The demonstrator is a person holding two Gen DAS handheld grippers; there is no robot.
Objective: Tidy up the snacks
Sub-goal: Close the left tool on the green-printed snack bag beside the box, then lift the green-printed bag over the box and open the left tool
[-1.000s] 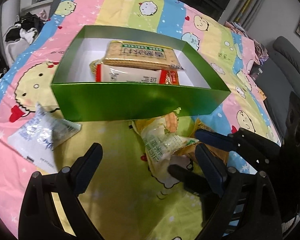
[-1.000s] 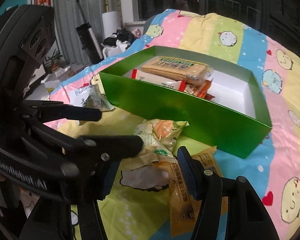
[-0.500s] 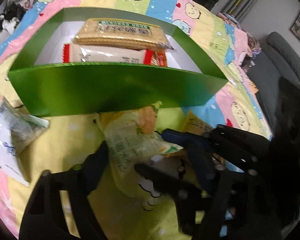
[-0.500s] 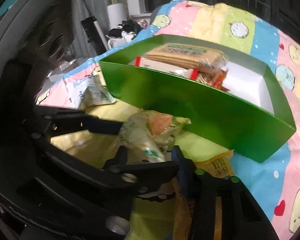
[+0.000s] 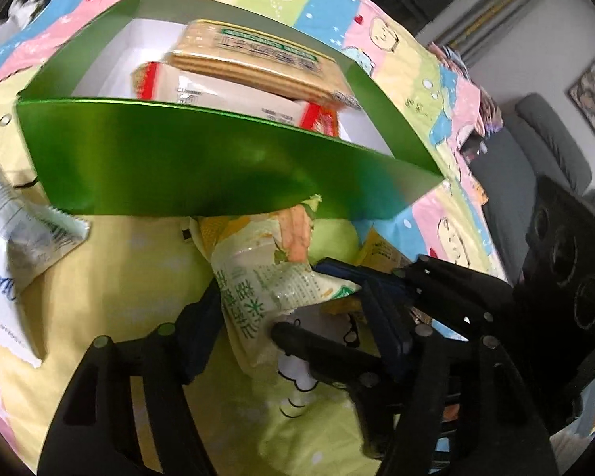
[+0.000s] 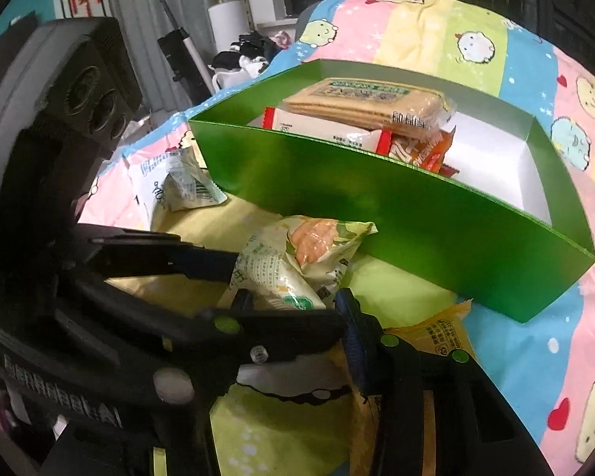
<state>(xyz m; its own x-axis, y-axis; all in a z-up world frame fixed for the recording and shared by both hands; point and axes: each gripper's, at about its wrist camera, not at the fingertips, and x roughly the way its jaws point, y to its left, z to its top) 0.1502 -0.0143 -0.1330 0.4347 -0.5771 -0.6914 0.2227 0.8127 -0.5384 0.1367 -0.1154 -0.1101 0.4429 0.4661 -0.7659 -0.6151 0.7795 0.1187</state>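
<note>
both my grippers have closed in on the pale green snack packet [image 5: 258, 289] since a second ago, when my left fingers stood wide apart around bare cloth. now my left gripper [image 5: 293, 313] has its jaws narrowed to about a middling gap with the packet's lower end between them, the left finger [image 5: 200, 325] pressed against its side. my right gripper [image 6: 293, 301] is narrower, its pads pinching the packet's crumpled bottom edge.

the packet lies on the yellow stripe of the cartoon bedspread [image 6: 436, 31], just in front of the near wall of the green box [image 5: 186, 158], its top edge touching or nearly touching that wall.

from the left camera i see my right gripper [image 5: 361, 285] crossing in from the right, its blue pad against the packet's corner. from the right camera i see my left gripper [image 6: 202, 261] reaching in from the left.

the right view shows an orange-yellow packet [image 6: 436, 333] lying under my right finger; the left view shows only a sliver of it. it also shows an orange wrapper [image 6: 424, 150] in the box, below the cracker pack [image 6: 365, 99] and the red-ended pack [image 6: 329, 131].

a white packet [image 5: 16, 238] lies apart on the left, beside the box's corner.
</note>
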